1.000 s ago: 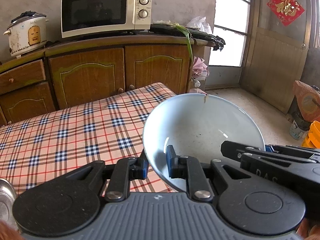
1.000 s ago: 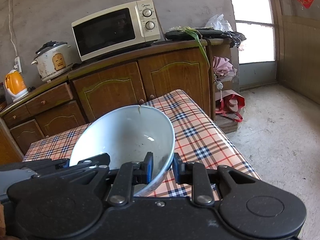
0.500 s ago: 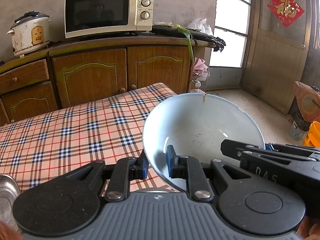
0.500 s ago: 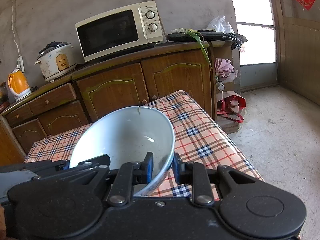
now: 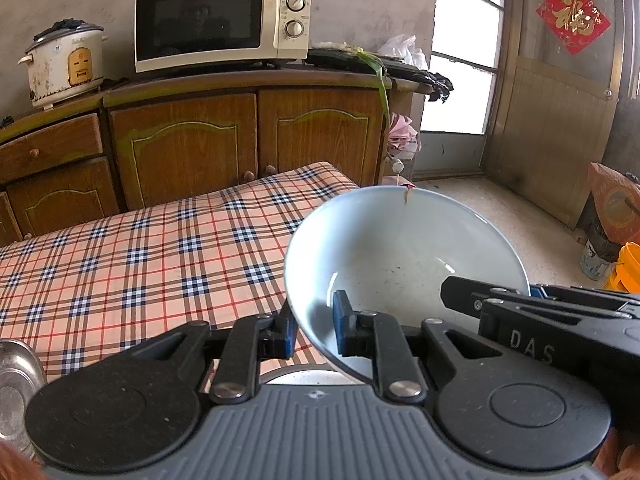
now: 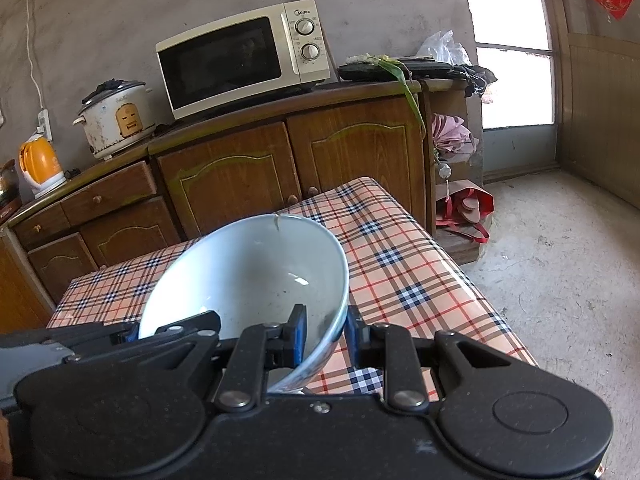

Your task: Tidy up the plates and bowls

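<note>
Both tongs pinch one pale blue bowl [image 5: 404, 256] by its rim, the left tongs [image 5: 314, 330] on its near-left edge, the right tongs [image 6: 323, 334] opposite, holding it tilted above the checked tabletop [image 5: 140, 256]. It isn't set down yet; a steel dish [image 5: 16, 376] waits at the edge, so sorting looks unfinished.

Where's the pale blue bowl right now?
The pale blue bowl is tilted above the plaid tablecloth, its rim clamped between both grippers: the left gripper on one side, the right gripper on the other.
</note>
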Demonstrator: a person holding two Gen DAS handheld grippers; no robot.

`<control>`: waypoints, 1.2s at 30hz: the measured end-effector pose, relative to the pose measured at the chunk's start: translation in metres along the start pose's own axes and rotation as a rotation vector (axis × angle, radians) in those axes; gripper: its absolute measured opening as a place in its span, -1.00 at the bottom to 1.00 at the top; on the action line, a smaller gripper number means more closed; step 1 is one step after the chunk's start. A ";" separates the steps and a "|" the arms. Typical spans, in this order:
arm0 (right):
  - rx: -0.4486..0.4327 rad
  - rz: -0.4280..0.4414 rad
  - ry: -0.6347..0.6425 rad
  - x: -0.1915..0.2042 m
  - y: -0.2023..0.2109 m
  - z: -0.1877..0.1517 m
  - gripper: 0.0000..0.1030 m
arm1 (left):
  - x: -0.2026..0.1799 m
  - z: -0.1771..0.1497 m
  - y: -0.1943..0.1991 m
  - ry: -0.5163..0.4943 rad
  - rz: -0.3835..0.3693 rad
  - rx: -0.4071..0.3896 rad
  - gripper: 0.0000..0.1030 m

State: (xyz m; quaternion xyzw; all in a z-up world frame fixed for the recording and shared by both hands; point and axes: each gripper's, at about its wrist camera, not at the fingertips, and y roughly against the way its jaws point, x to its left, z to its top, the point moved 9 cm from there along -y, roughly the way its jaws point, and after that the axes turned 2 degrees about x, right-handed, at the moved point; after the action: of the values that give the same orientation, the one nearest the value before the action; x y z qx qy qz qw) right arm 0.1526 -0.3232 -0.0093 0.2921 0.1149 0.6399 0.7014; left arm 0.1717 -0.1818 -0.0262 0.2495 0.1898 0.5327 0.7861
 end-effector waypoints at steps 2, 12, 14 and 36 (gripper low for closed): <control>0.002 0.001 -0.001 0.001 0.000 0.000 -0.47 | -0.001 0.000 0.000 -0.001 0.001 -0.001 -0.65; 0.003 0.002 0.000 0.003 0.002 -0.004 -0.47 | -0.001 -0.007 0.003 0.003 0.001 0.006 -0.65; 0.003 0.002 -0.001 0.006 0.004 -0.005 -0.47 | -0.001 -0.007 0.003 0.002 0.002 0.006 -0.65; 0.011 0.009 0.004 0.010 0.009 -0.018 -0.47 | 0.002 -0.018 0.011 0.010 0.009 0.013 -0.65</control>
State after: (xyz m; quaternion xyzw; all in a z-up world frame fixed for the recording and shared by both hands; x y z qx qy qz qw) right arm 0.1368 -0.3084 -0.0160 0.2953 0.1187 0.6429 0.6967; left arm 0.1544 -0.1734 -0.0344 0.2531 0.1960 0.5362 0.7810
